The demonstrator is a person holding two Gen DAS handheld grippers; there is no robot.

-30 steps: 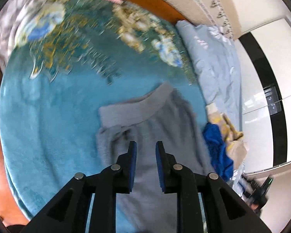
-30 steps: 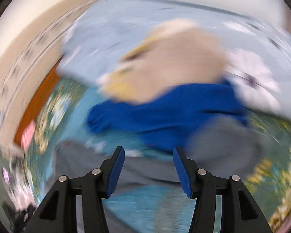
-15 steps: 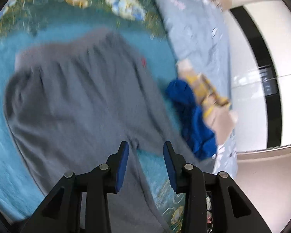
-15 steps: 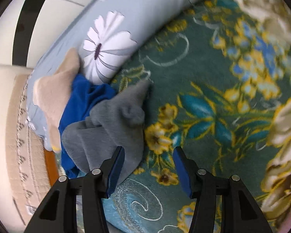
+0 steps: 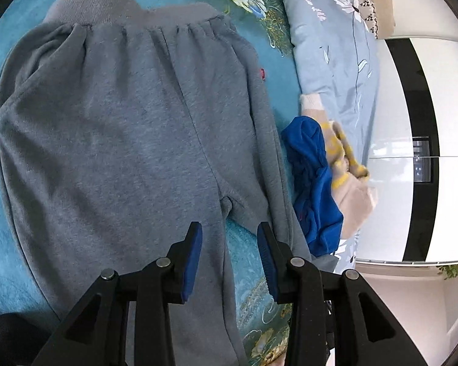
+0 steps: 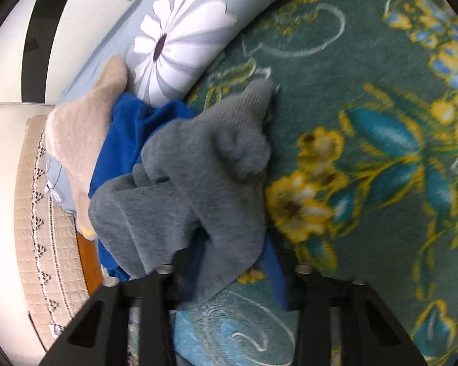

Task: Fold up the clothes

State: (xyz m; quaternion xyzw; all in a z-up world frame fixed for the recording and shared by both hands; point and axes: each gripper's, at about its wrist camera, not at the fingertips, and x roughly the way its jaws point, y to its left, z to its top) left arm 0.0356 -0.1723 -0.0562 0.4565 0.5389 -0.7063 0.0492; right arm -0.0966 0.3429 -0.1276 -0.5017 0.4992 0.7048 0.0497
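Grey sweatpants [image 5: 122, 116] lie flat on the teal blanket [image 5: 3, 228], waistband at the top. My left gripper [image 5: 230, 253] hovers open just below the crotch, one blue pad over each leg's inner edge, nothing held. In the right wrist view the bunched end of one grey trouser leg [image 6: 204, 183] lies with its ribbed cuff [image 6: 256, 94] pointing away. My right gripper [image 6: 226, 262] has its jaws closing on this leg. The cloth fills the gap and covers the left finger; the right blue pad [image 6: 278, 274] touches its edge.
A blue garment [image 5: 314, 183] and a beige and yellow one [image 5: 351, 183] are heaped to the right of the pants, against a light blue flowered quilt [image 5: 336, 61]. The blanket's floral border [image 6: 381, 152] lies beside the leg end. A white wardrobe [image 5: 390, 183] stands beyond the bed.
My left gripper slid along the pants from the waistband to the crotch and its jaws widened. My right gripper rolled, dropped onto the leg end, and its jaws narrowed around the cloth.
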